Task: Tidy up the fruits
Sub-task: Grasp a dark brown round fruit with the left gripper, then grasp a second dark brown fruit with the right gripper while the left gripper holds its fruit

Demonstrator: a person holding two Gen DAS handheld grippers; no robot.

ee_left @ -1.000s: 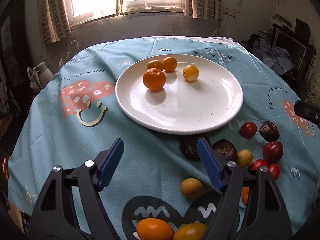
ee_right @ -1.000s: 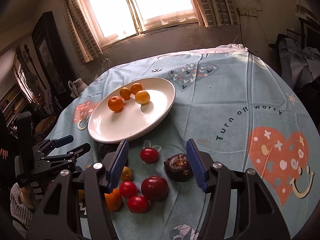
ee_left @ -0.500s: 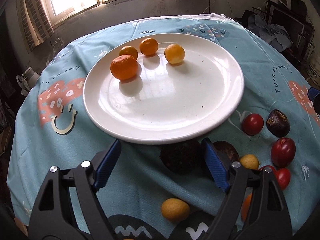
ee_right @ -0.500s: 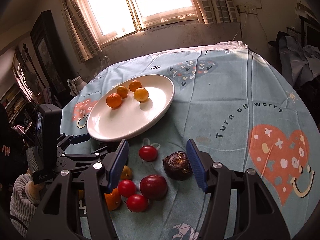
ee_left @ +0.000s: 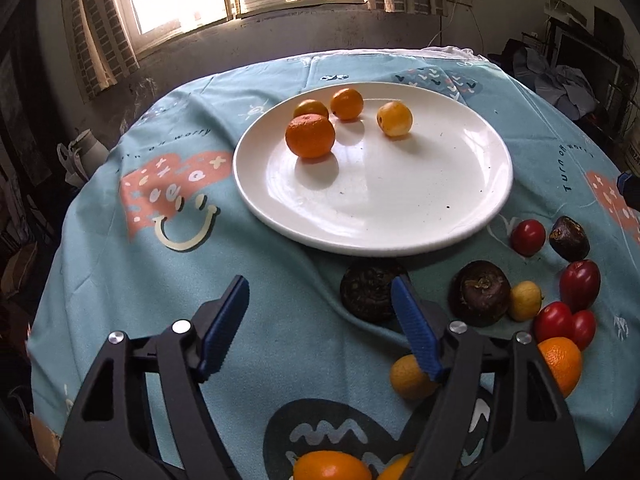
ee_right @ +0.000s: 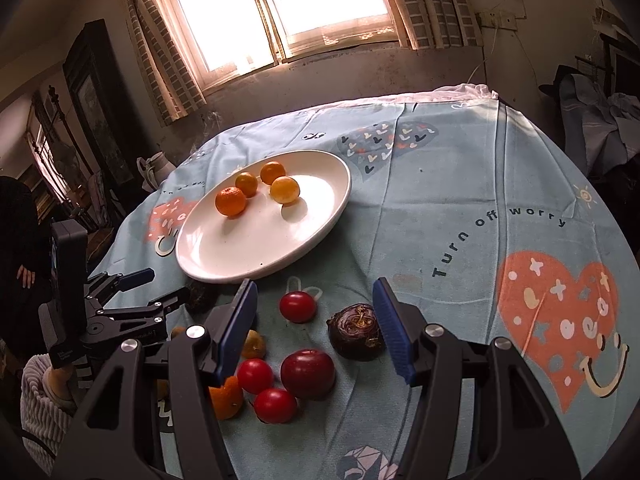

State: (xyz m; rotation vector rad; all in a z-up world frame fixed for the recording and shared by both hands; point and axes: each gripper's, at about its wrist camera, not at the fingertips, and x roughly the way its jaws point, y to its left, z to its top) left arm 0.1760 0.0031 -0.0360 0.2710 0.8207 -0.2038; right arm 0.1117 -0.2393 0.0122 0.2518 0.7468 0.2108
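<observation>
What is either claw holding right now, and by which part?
Nothing is held. The left claw has only tablecloth between its closing jaws; the right claw hangs open above the loose fruit.

- Left wrist view: near the cloth, angled down, facing the plate [ee_left: 496,184] and window.
- Right wrist view: same facing, from the right; shares plate [ee_right: 320,236].

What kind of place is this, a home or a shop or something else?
Most likely a room in a lived-in home. A table wears a printed tablecloth with a white plate of fruit, a curtained window lets in daylight, and clothes lie heaped on furniture at the side.
</observation>
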